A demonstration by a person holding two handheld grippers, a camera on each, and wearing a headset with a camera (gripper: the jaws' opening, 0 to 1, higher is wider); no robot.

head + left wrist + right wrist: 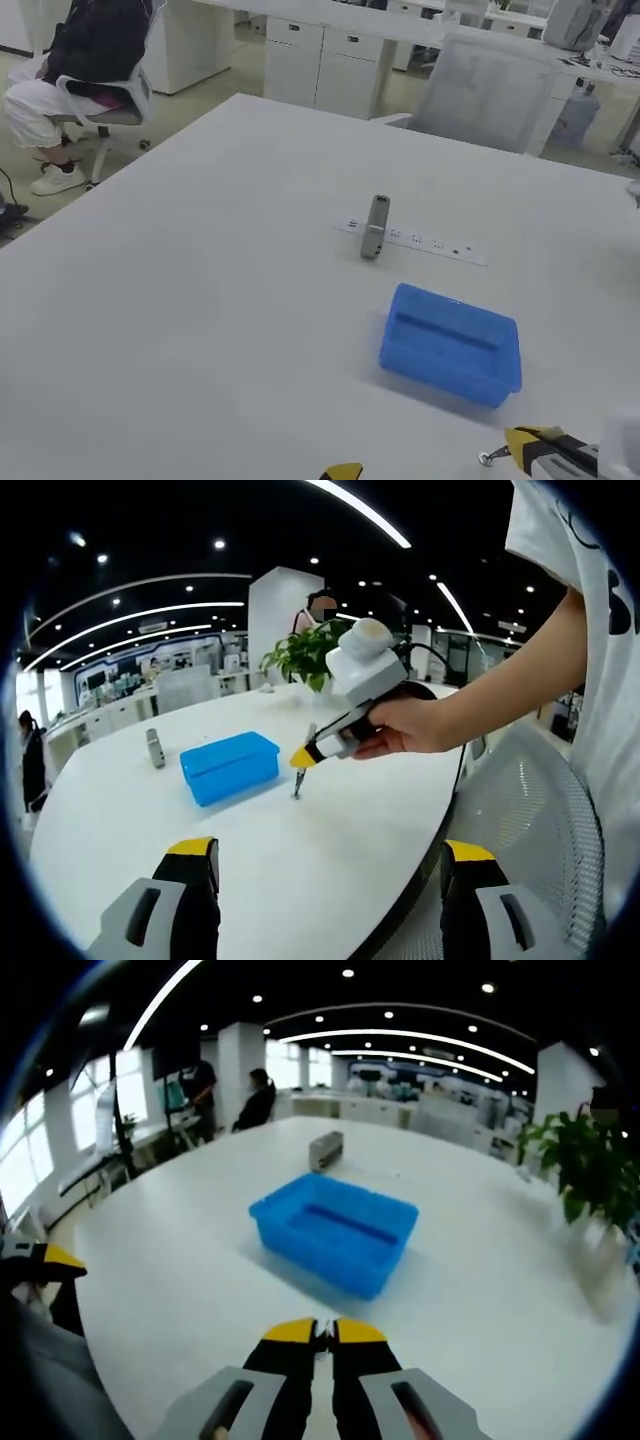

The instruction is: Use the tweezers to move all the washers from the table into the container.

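Note:
The blue container (450, 345) stands open on the white table (200, 300), also in the left gripper view (230, 767) and the right gripper view (335, 1230). My right gripper (525, 440) sits at the near edge, just short of the container. Its yellow-tipped jaws are shut on thin metal tweezers (299, 780) that point down at the table. A small metal piece (486, 458), perhaps a washer, shows at their tip. The right gripper (325, 1332) looks straight at the container. My left gripper (330, 852) is open and empty, its jaws wide apart, to the left of the right gripper (345, 738).
A white power strip (420, 240) with a grey adapter (375, 225) lies beyond the container. A potted plant (305, 655) stands at the table's side. A mesh chair (485, 90) is at the far edge, and a person sits on another chair (100, 95) far left.

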